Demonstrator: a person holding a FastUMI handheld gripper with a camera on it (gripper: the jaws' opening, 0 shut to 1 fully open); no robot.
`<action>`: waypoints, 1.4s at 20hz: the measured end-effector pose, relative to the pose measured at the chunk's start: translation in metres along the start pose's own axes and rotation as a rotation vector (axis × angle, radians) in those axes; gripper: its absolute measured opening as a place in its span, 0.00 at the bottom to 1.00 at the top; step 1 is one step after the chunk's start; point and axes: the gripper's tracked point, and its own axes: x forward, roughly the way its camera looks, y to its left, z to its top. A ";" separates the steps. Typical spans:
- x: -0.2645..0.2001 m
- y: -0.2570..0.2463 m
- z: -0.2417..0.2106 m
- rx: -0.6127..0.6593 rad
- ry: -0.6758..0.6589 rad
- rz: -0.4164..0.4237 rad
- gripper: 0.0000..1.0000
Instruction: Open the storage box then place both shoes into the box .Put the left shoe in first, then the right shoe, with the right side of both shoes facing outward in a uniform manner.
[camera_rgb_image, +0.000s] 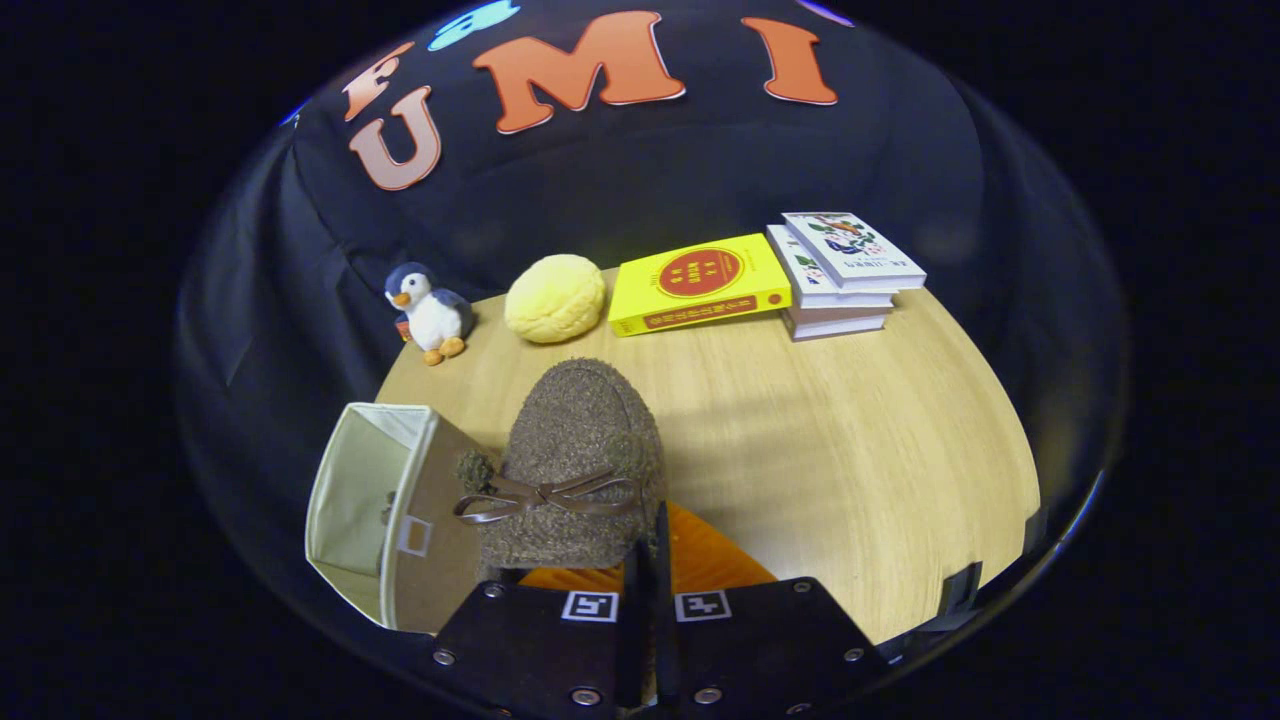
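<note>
A brown fuzzy shoe (578, 450) with a brown bow and an orange lining hangs just ahead of my fingers, toe pointing away from me, above the wooden table (850, 470). My gripper (648, 545) is shut on the shoe's rear rim, with the fingers pressed close together on the edge of its opening. The storage box (365, 490) stands open just left of the shoe; it has a pale cream inside and a brown flap beside the shoe. A small fuzzy tuft (474, 468) shows between the shoe and the box, and I cannot tell what it belongs to.
Along the far edge of the table stand a penguin plush (430, 312), a yellow round plush (555, 297), a yellow book (700, 283) and a stack of white books (840, 272). Bare tabletop lies to the right of the shoe.
</note>
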 end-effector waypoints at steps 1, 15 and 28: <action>-0.003 0.021 0.002 -0.008 0.002 0.021 0.06; 0.001 0.182 -0.018 -0.015 0.109 0.146 0.06; -0.031 0.192 -0.006 -0.049 0.020 0.279 0.52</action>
